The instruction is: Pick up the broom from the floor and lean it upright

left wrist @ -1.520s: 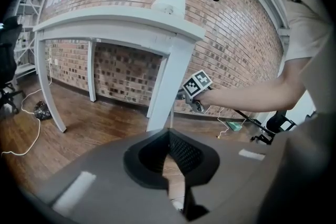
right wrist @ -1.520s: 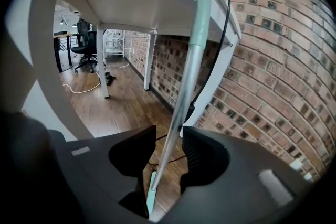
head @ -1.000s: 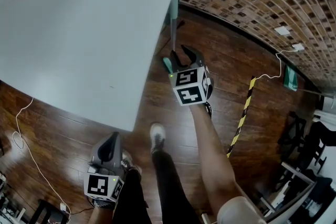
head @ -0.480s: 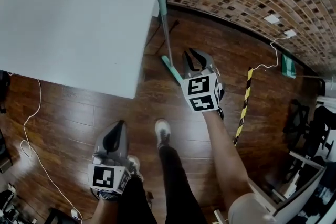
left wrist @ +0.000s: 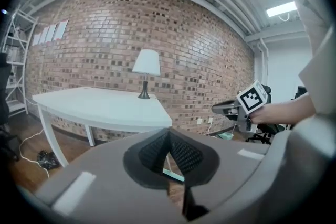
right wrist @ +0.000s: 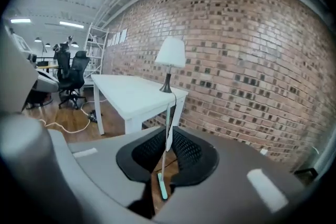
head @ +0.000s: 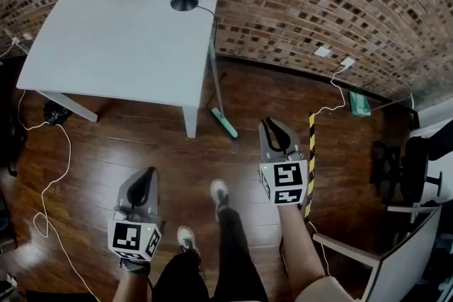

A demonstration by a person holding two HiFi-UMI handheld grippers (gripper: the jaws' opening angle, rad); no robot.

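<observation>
The teal-headed, pale-handled broom (head: 214, 81) leans against the white desk (head: 106, 46), its head braced on the wooden floor (head: 141, 145). The left tool (head: 146, 177) is closed and empty. The right tool (head: 273, 127) has just been closing, nearly shut on nothing.

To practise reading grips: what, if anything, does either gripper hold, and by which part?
Nothing is held. The left gripper is shut and empty; the jaws of the right gripper have just been closing on nothing. The broom leans against the table.
</observation>
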